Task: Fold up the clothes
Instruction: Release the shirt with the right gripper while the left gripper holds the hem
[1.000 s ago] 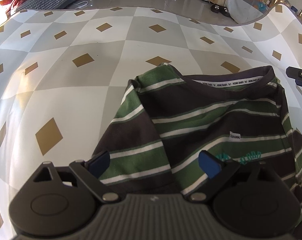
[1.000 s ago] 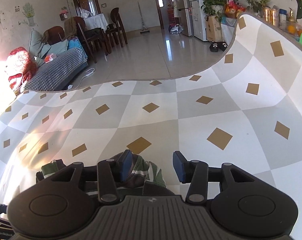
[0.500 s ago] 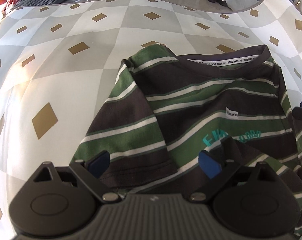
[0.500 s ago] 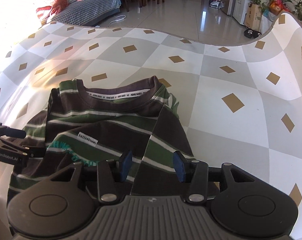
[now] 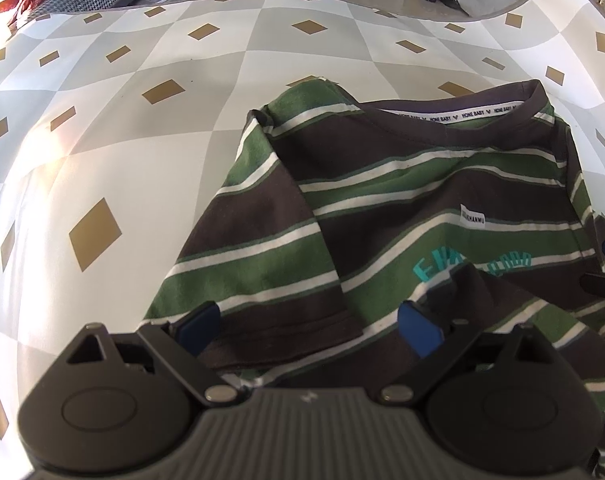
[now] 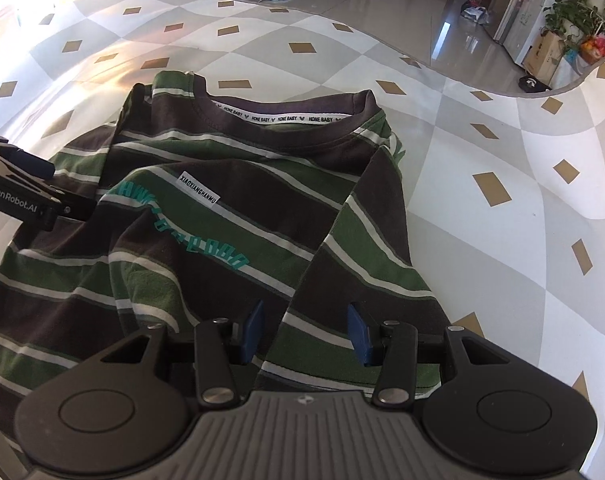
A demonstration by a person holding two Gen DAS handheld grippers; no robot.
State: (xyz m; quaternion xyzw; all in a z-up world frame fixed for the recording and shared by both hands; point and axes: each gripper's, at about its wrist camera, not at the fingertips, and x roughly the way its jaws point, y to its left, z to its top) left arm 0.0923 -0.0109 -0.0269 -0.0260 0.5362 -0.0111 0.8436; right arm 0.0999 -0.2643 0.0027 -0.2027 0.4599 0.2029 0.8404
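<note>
Status: the green, brown and white striped cotton T-shirt (image 5: 402,208) lies front-up on the bench with the grey-and-white checked, gold-diamond cover (image 5: 142,92), neckline on the far side from me. Fold looks barely started, by my read. Both short sleeves lie flat, angled down along the shirt's sides, neither tucked across the chest. The hem end nearest me is rumpled, with a flap bunched up just below the teal chest print (image 6: 198,236). No clean crease anywhere.

My left tongs (image 5: 308,326) stand released, wide, over the left sleeve's hem, pads not pressing cloth. My right tongs (image 6: 306,332) stand partly apart over the right sleeve, also gripping nothing.

Left to do: both side folds, then bottom-to-collar fold.
</note>
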